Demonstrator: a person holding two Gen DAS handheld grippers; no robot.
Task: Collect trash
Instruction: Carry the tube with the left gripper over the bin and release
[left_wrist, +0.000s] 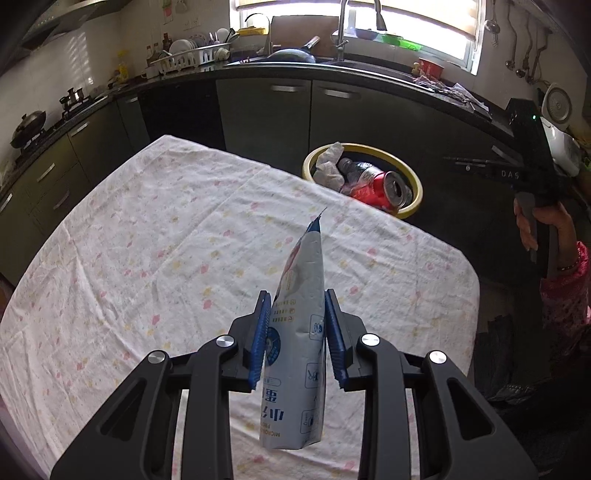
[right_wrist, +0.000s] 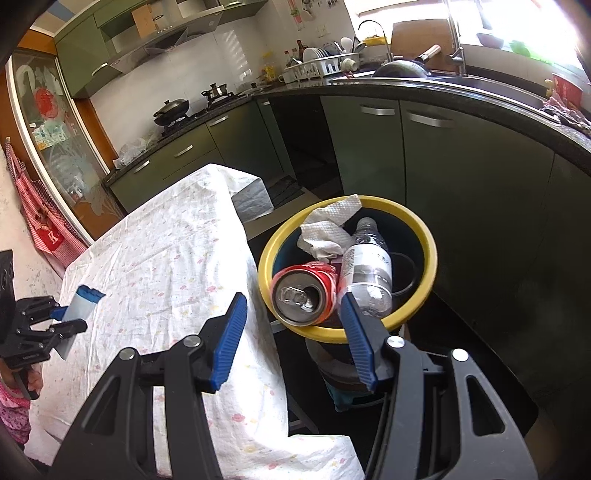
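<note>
Gripping glossy white-blue pouch, left gripper clamped; right gripper half-open, empty; crushed red can lower centre, yellow-rimmed bin

A: Where is the white-and-blue pouch?
B: It stands on edge above the tabletop, its torn top pointing away.
A: And the bin?
B: Yellow-rimmed, just beyond the tabletop's edge, holding a crushed red can, a clear bottle and crumpled paper towel.
</note>
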